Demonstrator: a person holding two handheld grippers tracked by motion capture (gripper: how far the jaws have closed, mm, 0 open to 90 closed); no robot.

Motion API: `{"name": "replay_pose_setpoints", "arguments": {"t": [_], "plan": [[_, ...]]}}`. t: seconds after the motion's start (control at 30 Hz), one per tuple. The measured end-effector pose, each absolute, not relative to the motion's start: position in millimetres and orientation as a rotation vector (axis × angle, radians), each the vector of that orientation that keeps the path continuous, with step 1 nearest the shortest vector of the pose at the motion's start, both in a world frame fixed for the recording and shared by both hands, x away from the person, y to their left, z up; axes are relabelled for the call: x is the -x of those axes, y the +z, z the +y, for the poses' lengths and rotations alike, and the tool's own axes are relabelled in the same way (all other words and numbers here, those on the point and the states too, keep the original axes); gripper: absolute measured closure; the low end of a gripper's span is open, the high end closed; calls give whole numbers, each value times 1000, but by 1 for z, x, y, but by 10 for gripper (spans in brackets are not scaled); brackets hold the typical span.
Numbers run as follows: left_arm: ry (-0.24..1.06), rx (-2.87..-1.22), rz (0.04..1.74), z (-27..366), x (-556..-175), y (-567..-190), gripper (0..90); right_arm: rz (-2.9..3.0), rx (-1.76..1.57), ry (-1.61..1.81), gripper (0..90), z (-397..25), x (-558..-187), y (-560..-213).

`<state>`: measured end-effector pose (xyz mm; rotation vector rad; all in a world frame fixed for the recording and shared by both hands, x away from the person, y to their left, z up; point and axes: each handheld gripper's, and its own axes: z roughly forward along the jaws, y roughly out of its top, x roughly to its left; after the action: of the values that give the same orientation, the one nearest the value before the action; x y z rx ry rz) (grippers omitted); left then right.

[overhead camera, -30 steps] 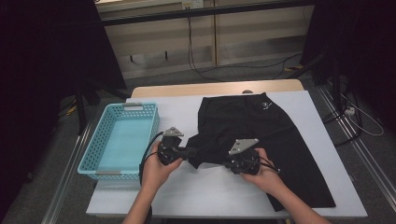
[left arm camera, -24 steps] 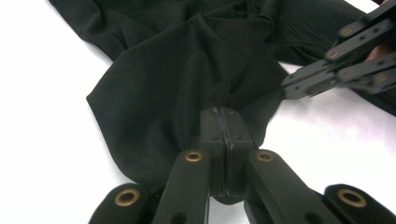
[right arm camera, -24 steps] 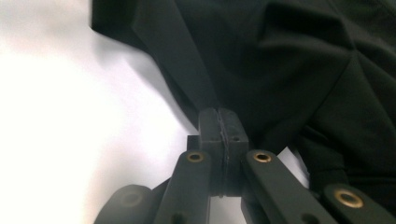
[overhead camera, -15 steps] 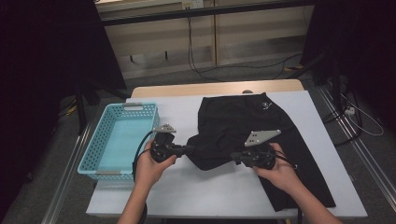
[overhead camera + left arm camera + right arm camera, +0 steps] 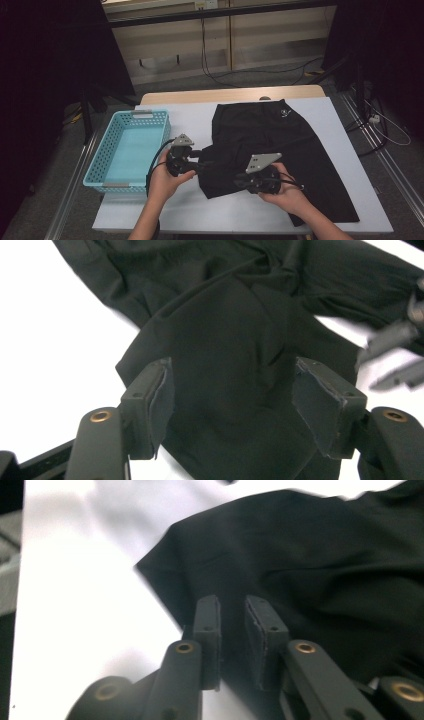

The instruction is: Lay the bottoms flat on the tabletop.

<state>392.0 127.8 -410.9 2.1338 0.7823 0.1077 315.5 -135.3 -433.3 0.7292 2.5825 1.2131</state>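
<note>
Two grippers are working at the near edge of a black garment [image 5: 280, 145] that lies spread on the white table [image 5: 200, 215], its far end reaching toward the back edge and its near corner folded over on itself. The left gripper [image 5: 231, 405] stands wide open, its pads astride a raised hump of cloth without touching it. The right gripper [image 5: 231, 630] has its jaws drawn almost together over the garment's edge, but a slim gap shows between the pads and I cannot tell whether any fabric is caught there. A blue basket [image 5: 129, 150] sits just beside the garment on the left.

To my eye the risk is an uneven lift: if the left closes on the hump alone, it may pinch a single layer and the fold will slide apart. If the right has no real hold, its corner could slip free and the cloth bunch up.
</note>
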Motion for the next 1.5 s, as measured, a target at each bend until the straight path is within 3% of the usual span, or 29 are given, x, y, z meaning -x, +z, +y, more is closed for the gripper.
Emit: {"name": "replay_pose_setpoints", "arguments": {"t": [0.23, 0.3, 0.4, 0.7, 0.8, 1.03, 1.2, 1.3, 1.37, 1.5], "plan": [[95, -2162, 788, 126, -393, -415, 320, 2631, -709, 1127, 739, -116, -322, -451], [80, -2158, 796, 125, -392, -416, 325, 2640, -730, 1116, 789, -114, -326, -453], [38, -2153, 798, 124, -392, -415, 376, 2648, -767, 1141, 897, -116, -331, -454], [-26, -2149, 731, 113, -383, -409, 585, 2484, -1070, 1284, 900, -144, -353, -450], [-49, -2175, 699, 104, -378, -411, 601, 2480, -1108, 1263, 894, -142, -358, -456], [-64, -2285, 684, 96, -373, -432, 653, 2468, -1078, 1224, 755, -139, -357, -456], [-82, -2330, 658, 94, -371, -443, 734, 2413, -1039, 1235, 572, -143, -348, -445], [-91, -2338, 629, 90, -370, -445, 778, 2400, -1021, 1234, 557, -149, -343, -443], [-114, -2361, 619, 89, -369, -445, 889, 2387, -1024, 1234, 544, -153, -342, -442], [-99, -2378, 618, 85, -367, -444, 900, 2365, -1050, 1239, 543, -161, -341, -442]]}}
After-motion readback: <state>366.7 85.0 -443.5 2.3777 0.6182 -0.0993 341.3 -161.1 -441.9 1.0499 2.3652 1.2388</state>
